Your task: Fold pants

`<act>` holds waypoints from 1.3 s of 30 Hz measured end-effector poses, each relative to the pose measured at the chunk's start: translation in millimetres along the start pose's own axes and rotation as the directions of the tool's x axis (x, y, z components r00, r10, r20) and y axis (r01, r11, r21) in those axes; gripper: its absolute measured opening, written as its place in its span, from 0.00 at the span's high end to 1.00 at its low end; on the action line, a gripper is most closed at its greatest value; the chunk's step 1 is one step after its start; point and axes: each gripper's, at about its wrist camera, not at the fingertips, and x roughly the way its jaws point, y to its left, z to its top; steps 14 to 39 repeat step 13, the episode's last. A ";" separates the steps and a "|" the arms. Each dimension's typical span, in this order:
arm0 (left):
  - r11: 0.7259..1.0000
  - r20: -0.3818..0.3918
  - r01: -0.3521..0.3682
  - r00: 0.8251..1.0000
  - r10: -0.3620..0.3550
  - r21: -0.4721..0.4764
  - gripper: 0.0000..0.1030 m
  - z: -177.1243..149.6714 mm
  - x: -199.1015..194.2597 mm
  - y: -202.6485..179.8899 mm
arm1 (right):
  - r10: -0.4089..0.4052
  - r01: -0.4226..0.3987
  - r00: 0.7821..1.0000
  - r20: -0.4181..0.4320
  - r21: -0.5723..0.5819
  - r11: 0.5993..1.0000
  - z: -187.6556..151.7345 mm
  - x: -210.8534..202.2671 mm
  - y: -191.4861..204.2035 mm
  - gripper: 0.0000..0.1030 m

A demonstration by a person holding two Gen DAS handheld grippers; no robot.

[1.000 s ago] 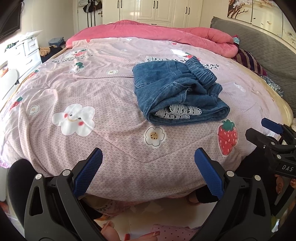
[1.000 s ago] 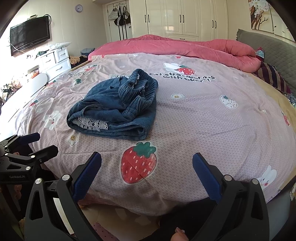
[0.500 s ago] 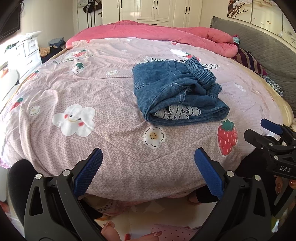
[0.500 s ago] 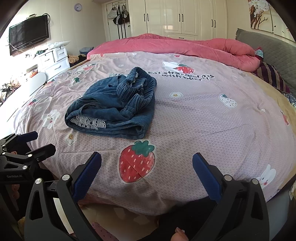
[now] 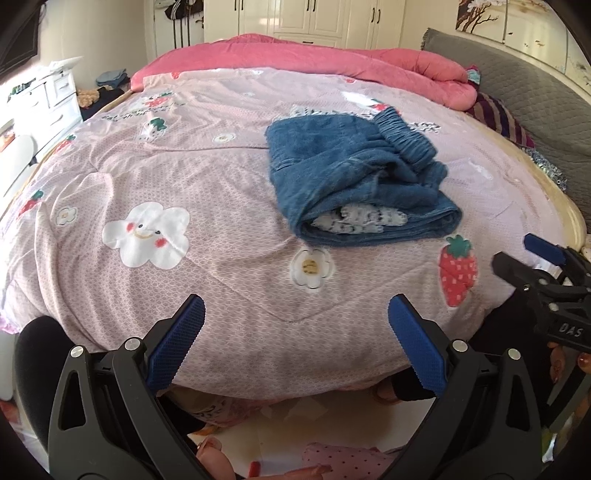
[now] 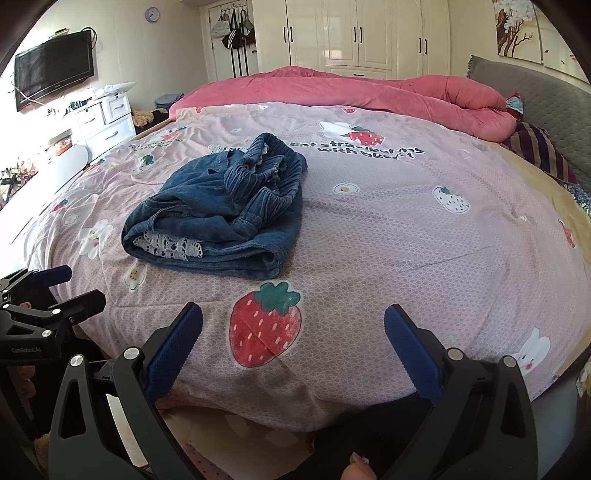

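Note:
Blue denim pants (image 5: 354,181) lie folded in a bundle on the pink patterned quilt (image 5: 184,177), with white lace showing at the near fold and the elastic waistband on top. They also show in the right wrist view (image 6: 221,218). My left gripper (image 5: 295,328) is open and empty, held back at the bed's near edge, well short of the pants. My right gripper (image 6: 293,336) is open and empty over the near edge, to the right of the pants. Each gripper shows at the side of the other's view (image 5: 543,266), (image 6: 48,295).
A rolled pink duvet (image 6: 369,88) lies across the far side of the bed. A grey headboard (image 6: 546,96) and striped pillow (image 6: 539,151) are at the right. White drawers (image 6: 107,118) and a wall TV (image 6: 51,74) stand left. Wardrobes (image 6: 369,33) are behind.
The right wrist view has drifted slightly, so the pants sit a little further left and lower in it. The left gripper is almost still. Both grippers stay open.

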 end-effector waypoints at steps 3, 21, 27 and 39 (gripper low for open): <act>0.996 0.043 -0.020 0.999 0.023 -0.086 0.09 7.1 -1.4 20.6 | -0.009 0.009 1.000 0.004 0.010 1.000 3.8 3.6 -6.6 0.04; 0.951 -0.045 -0.260 0.965 0.256 -0.166 0.09 118.1 75.5 161.3 | -0.160 0.159 0.987 -0.013 0.237 0.958 76.9 51.6 -136.4 0.04; 0.951 -0.045 -0.260 0.965 0.256 -0.166 0.09 118.1 75.5 161.3 | -0.160 0.159 0.987 -0.013 0.237 0.958 76.9 51.6 -136.4 0.04; 0.951 -0.045 -0.260 0.965 0.256 -0.166 0.09 118.1 75.5 161.3 | -0.160 0.159 0.987 -0.013 0.237 0.958 76.9 51.6 -136.4 0.04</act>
